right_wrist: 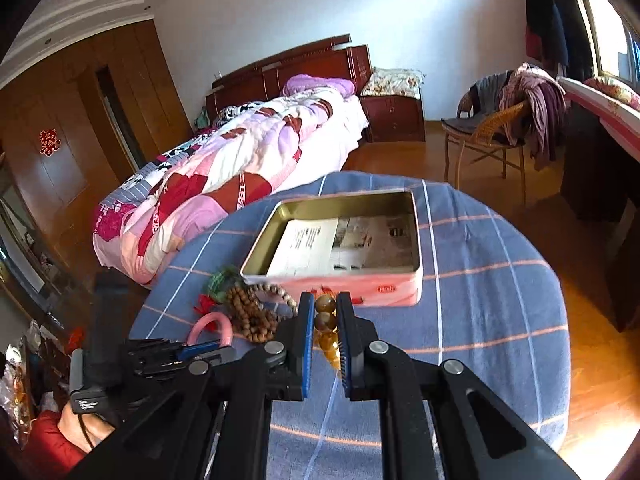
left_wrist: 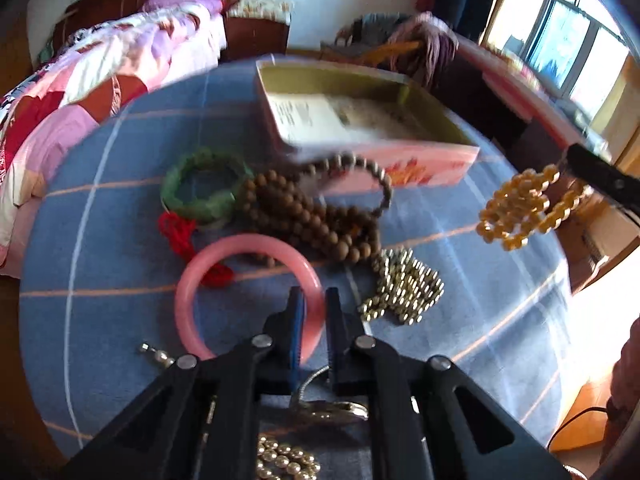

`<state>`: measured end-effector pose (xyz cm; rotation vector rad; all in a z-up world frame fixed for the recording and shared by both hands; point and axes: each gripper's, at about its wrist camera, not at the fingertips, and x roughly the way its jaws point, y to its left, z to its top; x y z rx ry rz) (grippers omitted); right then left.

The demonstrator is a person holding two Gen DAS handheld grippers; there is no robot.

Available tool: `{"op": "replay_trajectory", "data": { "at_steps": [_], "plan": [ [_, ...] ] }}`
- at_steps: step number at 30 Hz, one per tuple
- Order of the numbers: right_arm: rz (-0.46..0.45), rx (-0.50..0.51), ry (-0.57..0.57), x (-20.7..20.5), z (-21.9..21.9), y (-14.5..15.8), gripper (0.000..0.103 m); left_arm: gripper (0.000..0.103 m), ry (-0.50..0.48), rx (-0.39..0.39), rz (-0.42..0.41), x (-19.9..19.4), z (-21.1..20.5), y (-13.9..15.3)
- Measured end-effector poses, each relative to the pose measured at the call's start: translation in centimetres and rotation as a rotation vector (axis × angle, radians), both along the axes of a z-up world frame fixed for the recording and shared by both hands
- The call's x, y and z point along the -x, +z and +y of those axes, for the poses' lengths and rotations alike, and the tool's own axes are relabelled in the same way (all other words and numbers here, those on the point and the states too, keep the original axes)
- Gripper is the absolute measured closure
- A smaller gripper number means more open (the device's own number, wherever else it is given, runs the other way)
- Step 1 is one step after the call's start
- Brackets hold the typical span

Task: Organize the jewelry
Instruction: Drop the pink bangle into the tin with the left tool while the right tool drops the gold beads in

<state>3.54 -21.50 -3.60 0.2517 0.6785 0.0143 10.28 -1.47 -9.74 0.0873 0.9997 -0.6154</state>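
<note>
My left gripper (left_wrist: 314, 300) is shut on the rim of a pink bangle (left_wrist: 224, 264) lying on the blue checked tablecloth. My right gripper (right_wrist: 325, 305) is shut on a string of amber beads (right_wrist: 325, 322), which hangs in the air at the right of the left wrist view (left_wrist: 520, 210). An open pink tin (right_wrist: 400, 292) with papers inside stands at the back of the table (left_wrist: 440, 160). A green bangle (left_wrist: 200, 188), brown wooden beads (left_wrist: 308, 216), a grey bead bracelet (left_wrist: 384, 184), a red cord (left_wrist: 178, 232) and gold beads (left_wrist: 408, 292) lie in front of the tin.
A small pearl piece (left_wrist: 158, 356), a metal chain (left_wrist: 332, 404) and more gold beads (left_wrist: 284, 460) lie under my left gripper. A bed (right_wrist: 224, 184) stands left of the round table (right_wrist: 500, 300), a wicker chair (right_wrist: 488, 132) with clothes behind it.
</note>
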Motion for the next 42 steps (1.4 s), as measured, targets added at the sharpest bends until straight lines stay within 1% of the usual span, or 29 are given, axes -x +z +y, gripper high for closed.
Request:
{"op": "replay_trajectory", "data": {
  "at_steps": [3, 6, 10, 12, 16, 18, 21, 22, 23, 24, 25, 26, 27, 28, 29, 30, 31, 32, 35, 38, 42],
  "plan": [
    [-0.020, -0.014, 0.004, -0.6, -0.3, 0.9, 0.093, 0.092, -0.005, 0.072, -0.046, 0.4, 0.9, 1.9],
    [-0.045, -0.019, 0.008, -1.8, -0.9, 2.1, 0.093, 0.092, -0.006, 0.117, -0.088, 0.6, 1.2, 4.3],
    [-0.076, -0.020, 0.004, -4.2, -1.8, 3.2, 0.093, 0.092, -0.034, 0.191, -0.129, -0.9, 0.3, 7.2],
    [-0.082, -0.023, 0.000, -5.8, -2.2, 3.3, 0.093, 0.092, -0.046, 0.230, -0.147, -2.1, -0.9, 8.3],
    [-0.057, -0.030, -0.013, -9.5, -3.1, 2.0, 0.093, 0.092, -0.069, 0.228, -0.170, -5.2, -4.5, 8.3],
    [-0.039, -0.043, -0.026, -11.0, -3.6, 0.6, 0.093, 0.092, -0.073, 0.212, -0.171, -6.4, -6.1, 7.4],
    [-0.005, -0.056, -0.041, -12.8, -4.2, -1.6, 0.092, 0.092, -0.072, 0.188, -0.146, -8.0, -8.0, 5.5],
    [0.002, -0.070, -0.051, -13.2, -4.5, -2.2, 0.090, 0.092, -0.068, 0.176, -0.135, -8.5, -8.6, 4.9],
    [0.012, -0.088, -0.057, -13.6, -4.8, -2.7, 0.085, 0.092, -0.063, 0.157, -0.130, -9.0, -9.2, 4.1],
    [0.029, -0.108, -0.062, -13.9, -5.2, -3.2, 0.064, 0.091, -0.058, 0.143, -0.125, -9.3, -9.4, 3.6],
    [0.053, -0.129, -0.068, -14.1, -5.6, -3.7, 0.041, 0.091, -0.055, 0.124, -0.116, -9.4, -9.7, 3.2],
    [0.052, -0.136, -0.072, -14.0, -5.8, -3.8, 0.036, 0.086, -0.046, 0.099, -0.112, -9.6, -10.0, 2.9],
    [0.031, -0.135, -0.088, -13.5, -6.0, -3.6, 0.035, 0.072, -0.044, 0.084, -0.106, -9.6, -10.1, 2.8],
    [0.017, -0.127, -0.101, -13.0, -6.1, -3.3, 0.035, 0.061, -0.040, 0.081, -0.105, -9.4, -9.9, 3.0],
    [0.005, -0.117, -0.117, -12.5, -6.2, -3.0, 0.035, 0.034, -0.025, 0.082, -0.118, -9.1, -9.6, 3.3],
    [-0.006, -0.111, -0.136, -12.0, -6.3, -2.6, 0.035, 0.010, -0.006, 0.083, -0.136, -8.9, -9.3, 3.7],
    [-0.019, -0.108, -0.159, -11.3, -6.5, -2.3, 0.036, 0.005, 0.015, 0.086, -0.159, -8.6, -8.9, 4.2],
    [-0.036, -0.107, -0.175, -10.4, -6.5, -1.9, 0.036, 0.004, 0.030, 0.097, -0.180, -8.1, -8.2, 4.8],
    [-0.050, -0.087, -0.203, -8.5, -6.2, -1.4, 0.036, 0.004, 0.061, 0.100, -0.184, -7.8, -6.5, 5.8],
    [-0.058, -0.071, -0.189, -6.2, -5.1, -1.4, 0.036, 0.004, 0.098, 0.118, -0.199, -6.3, -4.0, 6.6],
    [-0.046, -0.050, -0.167, -3.4, -3.4, -2.1, 0.036, 0.004, 0.143, 0.114, -0.219, -4.5, -1.3, 7.0]
  ]
}}
